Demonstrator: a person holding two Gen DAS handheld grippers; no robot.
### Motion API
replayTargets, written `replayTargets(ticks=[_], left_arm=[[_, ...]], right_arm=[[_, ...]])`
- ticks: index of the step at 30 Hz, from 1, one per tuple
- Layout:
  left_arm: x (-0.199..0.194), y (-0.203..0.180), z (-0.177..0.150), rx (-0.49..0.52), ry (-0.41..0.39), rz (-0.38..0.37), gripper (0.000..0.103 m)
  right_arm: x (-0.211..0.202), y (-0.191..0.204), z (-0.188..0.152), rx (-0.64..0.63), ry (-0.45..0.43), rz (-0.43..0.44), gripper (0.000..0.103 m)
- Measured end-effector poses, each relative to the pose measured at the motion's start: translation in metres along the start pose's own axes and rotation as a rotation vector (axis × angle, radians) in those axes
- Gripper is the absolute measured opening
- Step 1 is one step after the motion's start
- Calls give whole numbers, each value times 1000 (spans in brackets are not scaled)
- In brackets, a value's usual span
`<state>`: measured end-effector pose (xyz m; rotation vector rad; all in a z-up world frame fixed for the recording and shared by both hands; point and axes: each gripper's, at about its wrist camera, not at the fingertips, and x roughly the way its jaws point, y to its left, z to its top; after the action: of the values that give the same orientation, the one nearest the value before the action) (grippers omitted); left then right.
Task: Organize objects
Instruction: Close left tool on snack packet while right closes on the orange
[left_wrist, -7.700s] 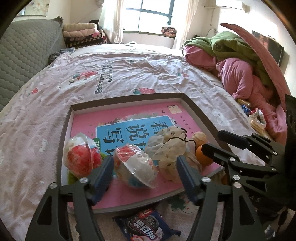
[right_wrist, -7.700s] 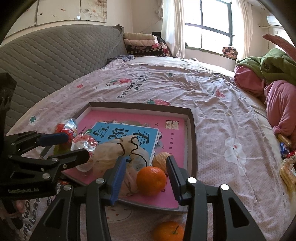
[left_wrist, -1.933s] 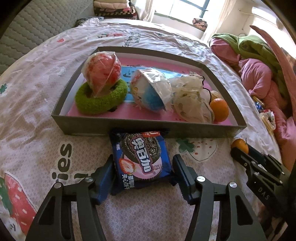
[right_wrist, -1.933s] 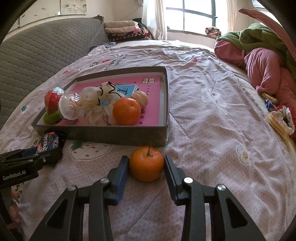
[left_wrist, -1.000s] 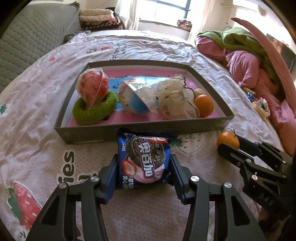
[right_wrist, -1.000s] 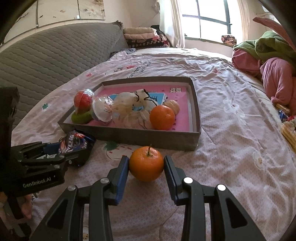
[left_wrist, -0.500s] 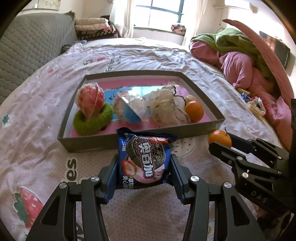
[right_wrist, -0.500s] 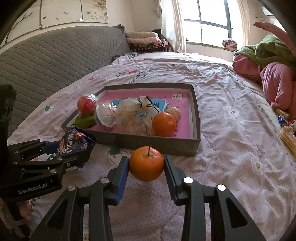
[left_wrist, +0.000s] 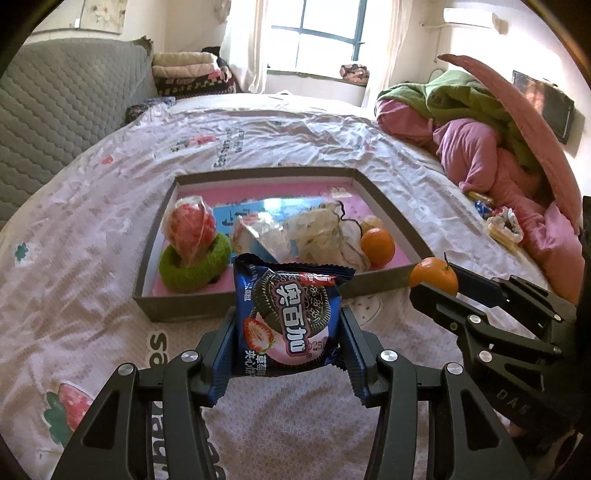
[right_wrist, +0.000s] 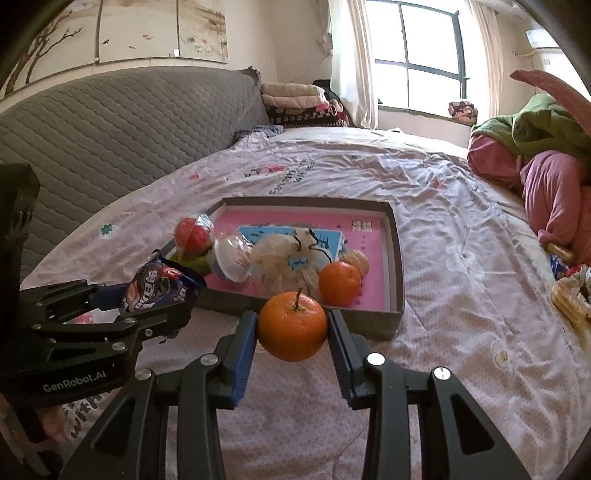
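L wrist view: I'm holding the left gripper (left_wrist: 288, 332) clamped on the blue cookie packet (left_wrist: 290, 323), pads pressing both sides, pkt lifted clear of the bedsheet (left_wrist: 92, 229), just in front of the grey tray (left_wrist: 384, 205). Tray is carrying a wrapped red ball (left_wrist: 190, 225) on a green ring (left_wrist: 195, 264), crumpled bags and a loose orange (left_wrist: 377, 242).

R wrist view: I'm gripping the stemmed orange (right_wrist: 292, 325) in the right gripper (right_wrist: 291, 326), jaws narrow, squeezing it, off the sheet, near tray's front wall (right_wrist: 365, 325). L gripper w/ pkt is showing at left.
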<state>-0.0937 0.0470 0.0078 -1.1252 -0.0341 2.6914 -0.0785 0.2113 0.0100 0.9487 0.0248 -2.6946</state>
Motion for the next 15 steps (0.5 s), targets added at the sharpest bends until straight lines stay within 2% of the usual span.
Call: replayTargets(ticks=[15], left_arm=[[-20,1,15,-4,-54,-5,53]], right_arm=[[-14,1,19,6,-46,-5,39]])
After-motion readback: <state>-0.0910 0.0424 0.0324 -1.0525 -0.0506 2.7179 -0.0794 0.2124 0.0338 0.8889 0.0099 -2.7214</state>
